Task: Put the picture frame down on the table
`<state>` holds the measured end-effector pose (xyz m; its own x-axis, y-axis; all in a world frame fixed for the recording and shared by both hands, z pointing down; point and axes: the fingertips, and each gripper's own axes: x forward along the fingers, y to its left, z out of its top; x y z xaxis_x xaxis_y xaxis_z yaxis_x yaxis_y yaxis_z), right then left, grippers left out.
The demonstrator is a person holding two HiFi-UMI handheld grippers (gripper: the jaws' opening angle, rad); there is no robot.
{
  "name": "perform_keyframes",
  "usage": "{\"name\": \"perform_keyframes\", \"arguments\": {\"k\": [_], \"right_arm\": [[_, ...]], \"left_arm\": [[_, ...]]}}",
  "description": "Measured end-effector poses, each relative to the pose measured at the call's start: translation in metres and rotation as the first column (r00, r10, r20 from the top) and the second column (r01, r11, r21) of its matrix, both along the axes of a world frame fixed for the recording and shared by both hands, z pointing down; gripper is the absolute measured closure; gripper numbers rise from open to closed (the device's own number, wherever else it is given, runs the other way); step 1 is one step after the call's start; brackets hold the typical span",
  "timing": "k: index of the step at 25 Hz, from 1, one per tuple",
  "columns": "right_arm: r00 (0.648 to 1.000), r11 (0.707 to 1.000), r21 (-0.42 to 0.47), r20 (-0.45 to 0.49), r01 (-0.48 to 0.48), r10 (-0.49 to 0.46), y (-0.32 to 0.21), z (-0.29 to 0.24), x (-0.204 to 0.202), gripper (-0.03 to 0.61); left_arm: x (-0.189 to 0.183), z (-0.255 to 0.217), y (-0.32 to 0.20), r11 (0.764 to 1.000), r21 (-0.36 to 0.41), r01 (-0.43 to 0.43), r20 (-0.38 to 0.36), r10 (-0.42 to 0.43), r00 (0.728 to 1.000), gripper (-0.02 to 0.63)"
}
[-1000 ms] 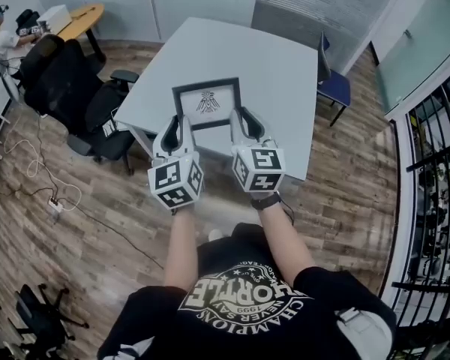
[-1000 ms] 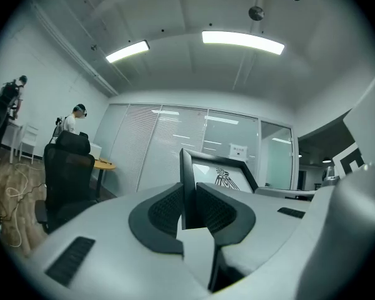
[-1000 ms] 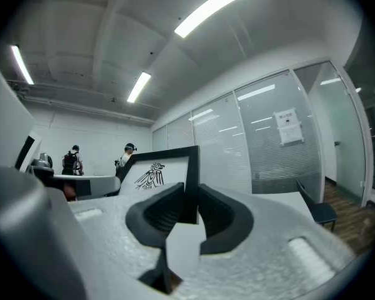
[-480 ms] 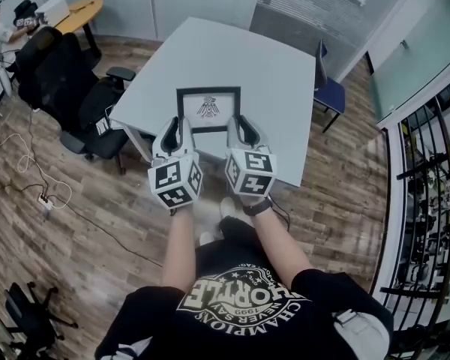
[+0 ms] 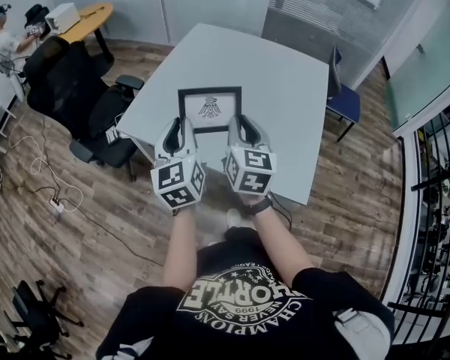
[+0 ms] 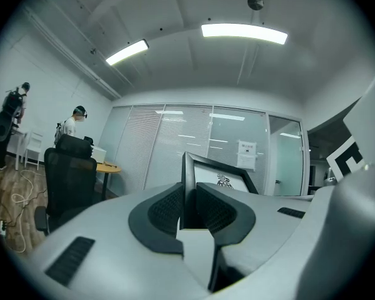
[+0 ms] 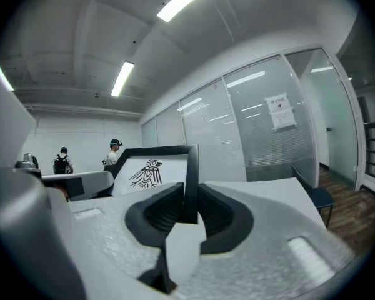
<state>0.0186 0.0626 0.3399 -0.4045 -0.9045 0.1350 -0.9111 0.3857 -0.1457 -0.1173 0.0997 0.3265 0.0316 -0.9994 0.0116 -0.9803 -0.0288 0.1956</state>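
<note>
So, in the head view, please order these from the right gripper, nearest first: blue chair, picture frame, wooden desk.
1. picture frame, clamped in the right gripper.
2. blue chair, off to the right.
3. wooden desk, far left corner.

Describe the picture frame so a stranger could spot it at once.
Find the big pale table mid-room. Over its near edge, the left claw and right claw each clamp one side of the frame. Its black border around a white sheet with a dark bird emblem sets it apart from the grey claws.
</note>
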Motion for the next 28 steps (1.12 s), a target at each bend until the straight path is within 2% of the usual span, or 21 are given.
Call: {"name": "perform_keyframes", "arguments": {"k": [11, 19, 24, 28], "right_arm": [[0.997, 0.999, 0.008, 0.061, 0.042, -0.042, -0.110, -0.015, 0.018, 0.508], [0.995, 0.997, -0.025, 0.066, 0.077, -0.075, -0.162, 0.007, 0.032, 0.509], [0.991, 0.990, -0.058, 0.046, 0.128, -0.126, -0.177, 0.033, 0.018, 0.509], [0.992, 0.990, -0.060, 0.037, 0.127, -0.125, -0.197, 0.040, 0.002, 0.509]], "left_arm": [[0.024, -0.025, -0.095, 0.998, 0.048, 0.042, 0.073, -0.045, 0.996, 0.543], [0.039, -0.003, -0.145, 0.997, -0.003, 0.076, 0.082, -0.076, 0.994, 0.543], [0.026, 0.025, -0.159, 0.993, -0.056, 0.108, 0.075, -0.103, 0.992, 0.543], [0.009, 0.035, -0.181, 0.992, -0.065, 0.104, 0.062, -0.100, 0.993, 0.543]]}}
